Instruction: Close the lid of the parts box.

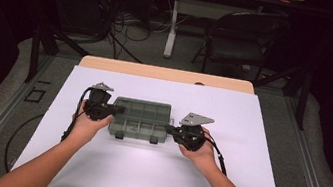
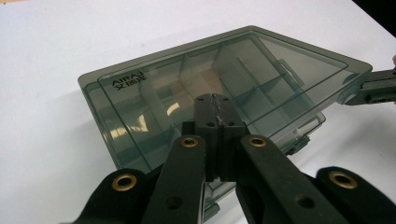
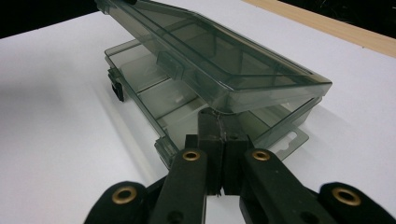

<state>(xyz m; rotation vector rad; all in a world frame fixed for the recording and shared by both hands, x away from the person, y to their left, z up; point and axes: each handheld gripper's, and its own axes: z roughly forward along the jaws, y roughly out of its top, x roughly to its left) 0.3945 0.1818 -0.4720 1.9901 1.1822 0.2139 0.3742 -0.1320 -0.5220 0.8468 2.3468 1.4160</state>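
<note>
Both claws are pinched fully closed, nothing between the pads. Your left claw [image 2: 215, 112] rests its tip over the smoky lid [image 2: 224, 79] at one end of the organizer box [image 1: 140, 118]; your right claw [image 3: 218, 123] sits at the other end, nose just under the raised lid edge, above the base tray [image 3: 154, 93]. From the right claw view the lid is lifted off the base at the latch side, hinged open a crack; the latches [image 3: 116, 86] hang free. The compartments look empty as far as I can tell through the tint.

The box sits mid white tabletop [image 1: 152, 172], between your hands.

Step in hand reads as opening the lid. Next move, my guess: lever up with the right tip while the left steadies the box so it doesn't skate. Keep the lift slow; the plastic is slick.
</note>
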